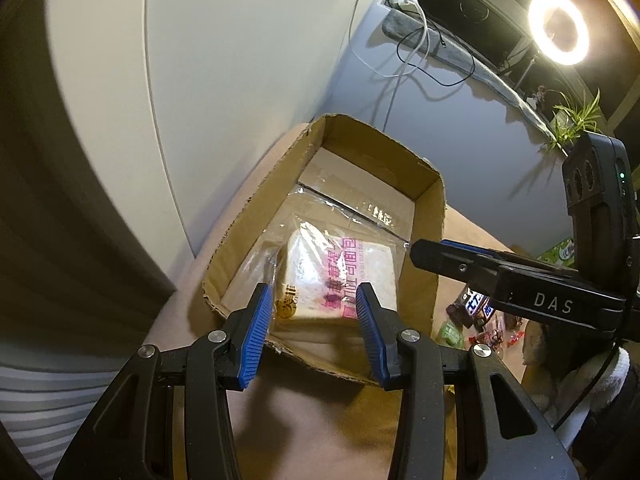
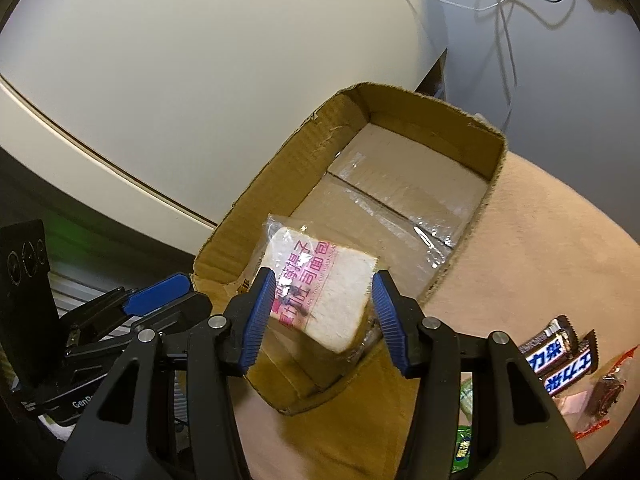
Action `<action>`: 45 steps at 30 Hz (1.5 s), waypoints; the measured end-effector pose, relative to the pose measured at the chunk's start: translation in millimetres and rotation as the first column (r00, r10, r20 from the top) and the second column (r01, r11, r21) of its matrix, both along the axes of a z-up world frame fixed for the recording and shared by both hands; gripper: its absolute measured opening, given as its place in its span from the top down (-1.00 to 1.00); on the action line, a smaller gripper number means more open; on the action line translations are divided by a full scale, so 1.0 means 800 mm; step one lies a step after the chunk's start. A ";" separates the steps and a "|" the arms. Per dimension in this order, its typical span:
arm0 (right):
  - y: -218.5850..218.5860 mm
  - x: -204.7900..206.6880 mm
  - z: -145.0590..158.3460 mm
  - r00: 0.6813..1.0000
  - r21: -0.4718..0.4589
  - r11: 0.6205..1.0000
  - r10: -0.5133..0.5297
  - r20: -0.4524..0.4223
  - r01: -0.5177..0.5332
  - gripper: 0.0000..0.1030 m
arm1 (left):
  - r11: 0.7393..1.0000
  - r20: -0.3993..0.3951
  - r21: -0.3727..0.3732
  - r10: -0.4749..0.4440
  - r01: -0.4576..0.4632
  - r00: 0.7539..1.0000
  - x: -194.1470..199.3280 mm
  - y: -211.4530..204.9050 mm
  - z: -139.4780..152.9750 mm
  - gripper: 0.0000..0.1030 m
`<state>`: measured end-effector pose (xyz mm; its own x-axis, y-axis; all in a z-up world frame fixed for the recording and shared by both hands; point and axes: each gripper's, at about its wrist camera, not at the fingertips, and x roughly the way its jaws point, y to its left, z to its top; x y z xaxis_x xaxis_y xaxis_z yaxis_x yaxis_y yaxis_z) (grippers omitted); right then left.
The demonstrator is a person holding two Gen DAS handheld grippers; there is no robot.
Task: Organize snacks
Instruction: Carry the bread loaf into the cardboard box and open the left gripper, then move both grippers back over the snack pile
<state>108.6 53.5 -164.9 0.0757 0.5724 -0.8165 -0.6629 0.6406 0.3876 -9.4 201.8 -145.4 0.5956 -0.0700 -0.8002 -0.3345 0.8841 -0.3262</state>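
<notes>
- The wrapped toast slice (image 2: 320,292) lies inside the cardboard box (image 2: 496,152), at the near end, leaning against the near wall with its far edge on the box floor. The rest of the box floor behind it is bare.
- My right gripper (image 2: 324,320) hangs just above the near wall with its jaws spread wide to either side of the toast; I see no pad touching the wrapper, so I judge the toast is released, not held.
- My left gripper (image 1: 316,332) is also wide apart and carries nothing, poised over the same near corner of the box.
- To do this step well, I would lift the right claw straight up and clear before swinging away, so the pads do not snag the loose plastic and drag the toast out.
- If the slice seems too propped, a light nudge toward the far end would lay it flat and leave room.
- The next candidates, the chocolate bars (image 2: 560,352) and small wrapped sweets (image 2: 604,396), sit on the beige cloth (image 2: 560,248) to the right of the box, well apart from it.
- I would keep the left claw out of the right one's path; they are close together here.
</notes>
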 end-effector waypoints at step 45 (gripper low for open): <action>-0.284 -0.072 -0.057 0.976 -0.212 0.954 -0.198 0.091 0.213 -0.12 | 0.904 -0.062 -0.034 -0.428 0.427 0.902 0.017 -0.209 -0.047 0.19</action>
